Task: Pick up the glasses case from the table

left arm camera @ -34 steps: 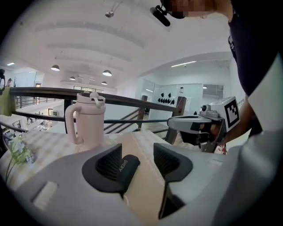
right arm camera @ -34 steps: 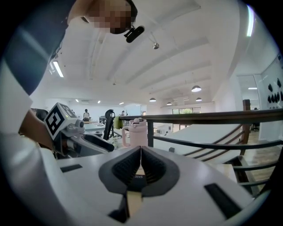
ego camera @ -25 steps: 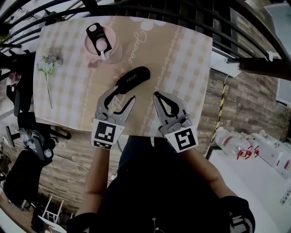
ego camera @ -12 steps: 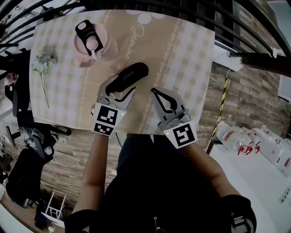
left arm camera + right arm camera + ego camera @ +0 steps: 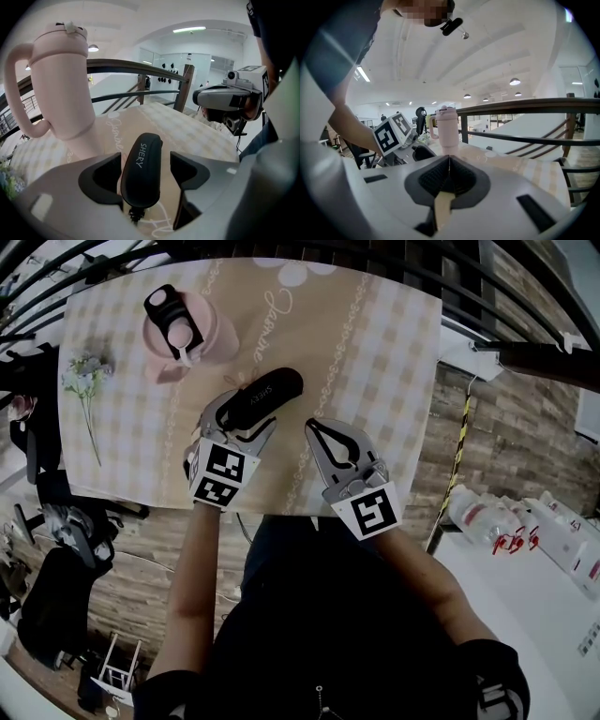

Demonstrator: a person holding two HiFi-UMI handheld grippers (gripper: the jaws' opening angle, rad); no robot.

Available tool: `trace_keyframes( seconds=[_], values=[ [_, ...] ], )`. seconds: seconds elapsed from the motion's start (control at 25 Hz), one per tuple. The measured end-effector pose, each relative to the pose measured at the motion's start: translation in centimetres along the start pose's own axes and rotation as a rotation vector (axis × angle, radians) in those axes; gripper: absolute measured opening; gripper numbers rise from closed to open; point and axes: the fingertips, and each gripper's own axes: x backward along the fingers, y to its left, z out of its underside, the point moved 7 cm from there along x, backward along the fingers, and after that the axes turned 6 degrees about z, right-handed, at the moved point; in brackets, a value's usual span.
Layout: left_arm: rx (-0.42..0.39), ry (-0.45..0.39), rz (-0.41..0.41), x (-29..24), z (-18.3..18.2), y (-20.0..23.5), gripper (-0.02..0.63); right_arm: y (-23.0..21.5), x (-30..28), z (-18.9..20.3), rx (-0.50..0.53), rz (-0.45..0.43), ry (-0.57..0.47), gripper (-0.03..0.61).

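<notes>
The smooth black oblong glasses case lies shut on the beige checked cloth of the surface, near a lidded pink tumbler with a handle. The left gripper tilts down over it, and its jaws, just opening, straddle the case's near end without pressing. The right gripper is clenched empty beside it.

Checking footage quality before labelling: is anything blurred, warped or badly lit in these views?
Head view: fisheye bends the table edges, corners dim. Left gripper view: glasses case sharp, its lettering readable, dark vignette. Right gripper view: bright ceiling lamps, pink tumbler small but clear.
</notes>
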Motion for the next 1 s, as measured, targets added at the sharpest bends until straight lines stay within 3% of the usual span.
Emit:
trace_keyframes(
  seconds=[0.68,1.0],
  values=[
    [-0.066,0.268,0.068,-4.7,0.2,0.9,0.388,0.1,-0.2,0.2,-0.01,0.005,0.0,0.01],
    [-0.084,0.409,0.086,-6.2,0.1,1.3,0.388,-0.6,0.7,0.4,-0.02,0.028,0.001,0.011]
  ],
)
